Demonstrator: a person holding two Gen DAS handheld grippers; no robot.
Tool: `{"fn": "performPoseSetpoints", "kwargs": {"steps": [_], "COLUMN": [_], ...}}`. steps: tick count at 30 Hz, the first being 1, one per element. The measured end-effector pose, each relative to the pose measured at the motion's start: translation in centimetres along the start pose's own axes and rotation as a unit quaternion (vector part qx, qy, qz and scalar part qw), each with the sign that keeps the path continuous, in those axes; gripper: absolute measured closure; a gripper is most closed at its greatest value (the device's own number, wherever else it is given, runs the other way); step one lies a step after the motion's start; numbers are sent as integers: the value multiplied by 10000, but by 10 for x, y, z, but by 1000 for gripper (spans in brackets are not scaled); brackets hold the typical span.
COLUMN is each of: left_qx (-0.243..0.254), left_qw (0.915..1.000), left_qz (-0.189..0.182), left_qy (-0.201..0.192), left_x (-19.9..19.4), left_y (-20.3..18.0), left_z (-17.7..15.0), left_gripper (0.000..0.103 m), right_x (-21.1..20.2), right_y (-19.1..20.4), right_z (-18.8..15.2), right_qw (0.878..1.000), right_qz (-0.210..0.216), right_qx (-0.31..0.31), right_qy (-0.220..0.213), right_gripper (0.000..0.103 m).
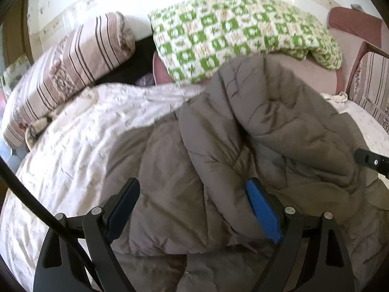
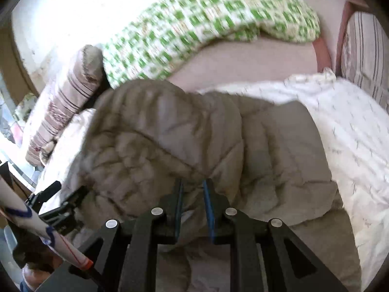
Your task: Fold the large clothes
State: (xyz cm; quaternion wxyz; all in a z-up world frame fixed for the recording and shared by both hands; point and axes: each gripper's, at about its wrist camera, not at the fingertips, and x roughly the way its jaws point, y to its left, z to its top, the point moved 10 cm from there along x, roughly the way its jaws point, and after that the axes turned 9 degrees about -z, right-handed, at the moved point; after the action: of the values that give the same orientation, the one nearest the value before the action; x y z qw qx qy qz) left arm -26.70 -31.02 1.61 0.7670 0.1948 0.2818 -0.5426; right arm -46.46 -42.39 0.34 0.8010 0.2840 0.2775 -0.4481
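Through the left wrist view, your left gripper [image 1: 192, 206] sits nearest the lens with its fingers [image 1: 263, 215] spread wide apart, nothing clamped between them. Between and beyond them lies the quilted jacket [image 1: 255, 131] (grey-brown, puffy, bunched into thick folds), spread across the white bedsheet [image 1: 80, 131] on the bed. One fold of the jacket rises high on the right side and hangs over the flatter part below it. Behind it you see a striped pillow [image 1: 73, 65] at the left and a green-checked blanket [image 1: 233, 31] heaped along the wall. A black piece of your other gripper shows at the right edge, just beside the jacket.

Through the right wrist view, your right gripper [image 2: 193, 194] is closest, its fingers [image 2: 209, 209] drawn nearly together and pinched on an edge of the jacket [image 2: 184, 131], which bulges up directly ahead of the tips (motion blur softens the fabric). The white bedsheet [image 2: 352, 141] lies to the right, the green-checked blanket [image 2: 194, 29] behind, the striped pillow [image 2: 70, 107] at the left. Your left gripper [image 2: 60, 202] appears at the lower left, beside the jacket's edge.
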Motion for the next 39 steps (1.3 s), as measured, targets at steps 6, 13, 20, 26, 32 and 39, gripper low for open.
{"fn": "performPoseSetpoints", "kwargs": {"steps": [6,13,20,26,32,39], "left_qx": [45,162,16,24,13,0], "left_qw": [9993,9993,9986,9987,9987,9987], "left_qz": [-189,-194,-288,-270,-268,-288], "left_qy": [-306,262,442,436,434,422], "left_x": [-12,19,25,25,24,24], "left_y": [-12,-21,-17,-17,-17,-16], "left_z": [9,-13,-18,-20,-19,-19], "left_gripper": [14,14,14,14,14,14], "right_x": [0,33,39,25,3,33], "right_y": [27,29,27,30,37,28], "right_z": [-7,-35,-42,-32,-11,-32], "right_qw": [9992,9978,9969,9977,9987,9980], "right_qz": [172,68,28,99,269,193], "right_qx": [-369,-454,-514,-490,-430,-343], "right_qy": [-40,487,589,452,-51,499], "right_gripper": [85,84,84,83,83,82]}}
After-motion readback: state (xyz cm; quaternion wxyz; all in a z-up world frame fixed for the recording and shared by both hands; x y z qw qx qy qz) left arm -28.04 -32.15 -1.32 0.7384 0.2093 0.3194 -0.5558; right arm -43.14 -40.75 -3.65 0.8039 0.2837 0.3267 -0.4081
